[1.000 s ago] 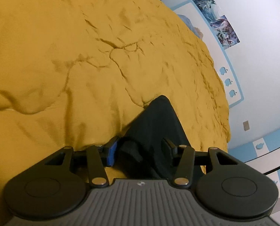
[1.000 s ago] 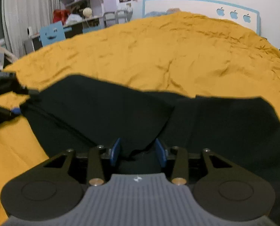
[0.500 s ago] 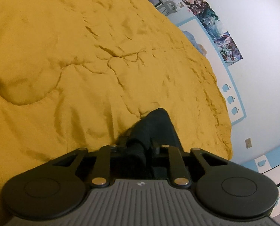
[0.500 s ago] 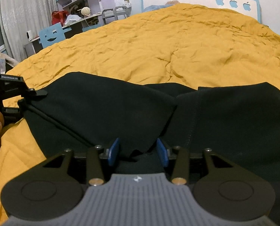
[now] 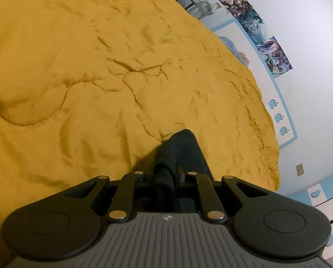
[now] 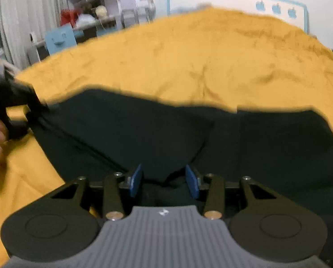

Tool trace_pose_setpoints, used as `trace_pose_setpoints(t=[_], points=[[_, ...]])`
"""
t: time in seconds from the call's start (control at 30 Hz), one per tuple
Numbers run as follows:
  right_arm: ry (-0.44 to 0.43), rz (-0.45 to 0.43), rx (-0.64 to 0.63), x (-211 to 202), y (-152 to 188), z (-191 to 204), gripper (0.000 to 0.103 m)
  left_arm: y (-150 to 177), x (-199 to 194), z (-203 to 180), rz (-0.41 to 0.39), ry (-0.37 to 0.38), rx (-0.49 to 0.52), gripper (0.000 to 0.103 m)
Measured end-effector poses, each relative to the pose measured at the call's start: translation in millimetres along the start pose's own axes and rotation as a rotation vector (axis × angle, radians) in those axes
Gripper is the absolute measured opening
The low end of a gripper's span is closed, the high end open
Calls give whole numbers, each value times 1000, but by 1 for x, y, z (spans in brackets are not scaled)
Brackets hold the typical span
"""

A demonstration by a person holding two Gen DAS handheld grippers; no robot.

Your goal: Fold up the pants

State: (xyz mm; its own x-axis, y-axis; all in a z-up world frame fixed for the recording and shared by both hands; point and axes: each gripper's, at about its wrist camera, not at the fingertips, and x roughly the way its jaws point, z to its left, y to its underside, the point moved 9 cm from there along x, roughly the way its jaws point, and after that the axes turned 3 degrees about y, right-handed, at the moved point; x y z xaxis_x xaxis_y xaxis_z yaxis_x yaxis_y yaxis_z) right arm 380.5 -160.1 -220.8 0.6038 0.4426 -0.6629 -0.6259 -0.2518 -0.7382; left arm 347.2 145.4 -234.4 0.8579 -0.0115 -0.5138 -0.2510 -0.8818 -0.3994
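While left gripper [image 5: 166, 174] closes on a pants [image 6: 166, 134] corner at lower centre, right gripper [image 6: 164, 178] sits half-spread around fabric, unpinched; that side could slip, skewing the fold.

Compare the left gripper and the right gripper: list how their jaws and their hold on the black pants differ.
1. The left gripper has its jaws nearly together, closing on a bunched fold of the black pants; the right gripper has its jaws well apart.
2. The left gripper's cloth is squeezed narrow; the right gripper's lies loose between its blue pads.
Both sit at the pants over the yellow bedspread.
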Motion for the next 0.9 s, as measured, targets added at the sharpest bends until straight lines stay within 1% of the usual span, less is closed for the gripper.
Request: trace_pose_setpoints(t=[0.1,0.2,0.27,0.4,0.53,0.6,0.7,0.8,0.9], points=[[-16,-9,37,-7,-9,-4,40,-4,-6,-18,-16,22,44,14],[-32,-48,92,-21,-20,-15,40,-6,-11,-43,-29,46,97,13],[-22,-75,128,-33,-27,-31,40,-4,-15,-59,-38,57,143,13],[6,-123,215,-60,-40,-69,40,9,-22,-99,-57,83,278,13],[-2,-168,329,-89,-46,-105,40,30,-25,-138,-61,117,398,13],[9,-180,346,-102,-44,-119,41,42,-25,-157,-63,128,457,13],[39,-152,357,-110,-32,-139,41,62,-22,-181,-51,143,523,13],[53,-125,404,-112,-18,-156,41,84,-17,-201,-35,154,576,13],[59,-110,445,-115,-7,-172,41,106,-13,-217,-13,176,607,13]])
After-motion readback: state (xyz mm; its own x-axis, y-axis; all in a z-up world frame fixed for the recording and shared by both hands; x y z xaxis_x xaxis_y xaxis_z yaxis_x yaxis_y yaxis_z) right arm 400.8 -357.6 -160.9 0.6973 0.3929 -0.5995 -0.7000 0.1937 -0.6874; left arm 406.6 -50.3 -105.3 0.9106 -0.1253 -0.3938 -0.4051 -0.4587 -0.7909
